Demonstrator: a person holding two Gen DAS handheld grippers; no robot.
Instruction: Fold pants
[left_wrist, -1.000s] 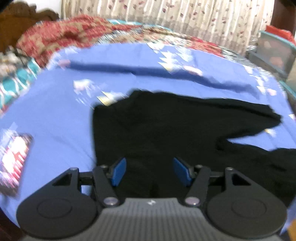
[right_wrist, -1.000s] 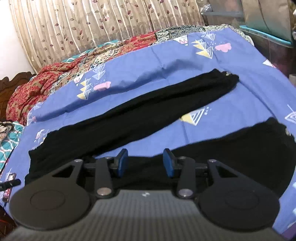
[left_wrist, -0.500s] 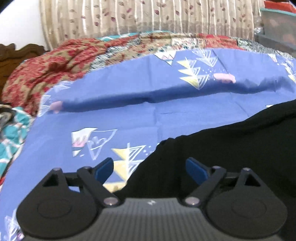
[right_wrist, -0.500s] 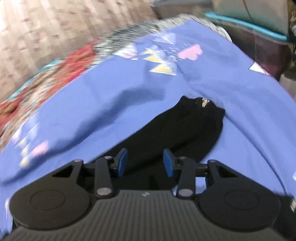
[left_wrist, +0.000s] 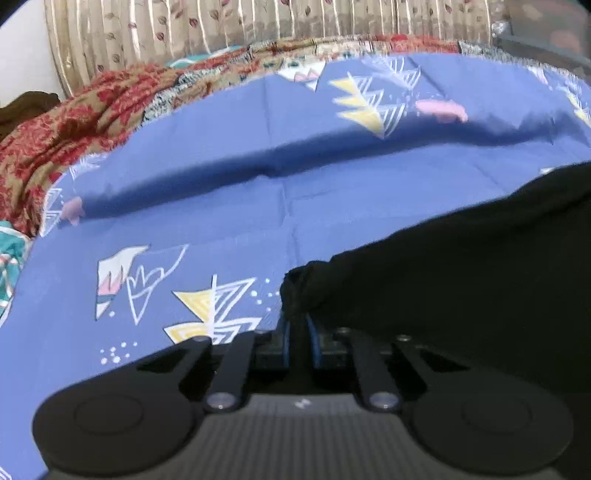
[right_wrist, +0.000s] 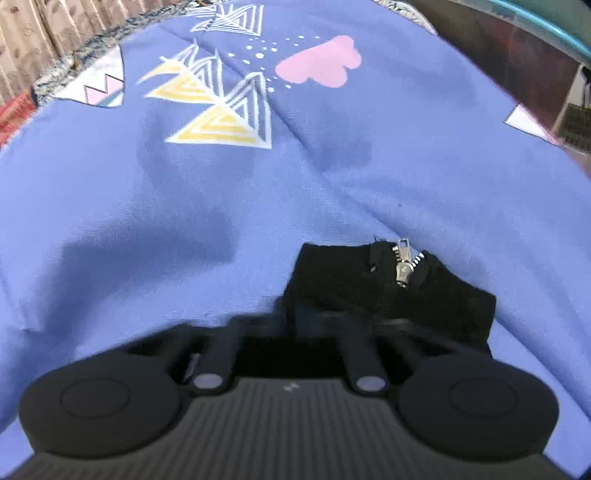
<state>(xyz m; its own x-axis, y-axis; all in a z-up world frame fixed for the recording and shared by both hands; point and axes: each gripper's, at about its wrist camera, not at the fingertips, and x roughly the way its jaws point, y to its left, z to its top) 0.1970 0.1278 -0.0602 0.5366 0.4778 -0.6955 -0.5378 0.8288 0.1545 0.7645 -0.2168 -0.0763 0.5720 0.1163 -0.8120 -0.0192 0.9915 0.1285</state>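
Left tongs (left_wrist: 297, 334), lower centre of the left wrist view: the 2 blue pads (left_wrist: 281, 338) are pressed together, pinching a bunched corner of the black pants (left_wrist: 461, 280), which spread to the right edge over the blue bedsheet (left_wrist: 221, 206). Right tongs (right_wrist: 291, 328), lower centre of the right wrist view: clamped on a pant-leg hem (right_wrist: 332, 277) lying on the sheet, fingertips hidden by cloth. Hem zipper (right_wrist: 404, 264) sits just right of the grip.
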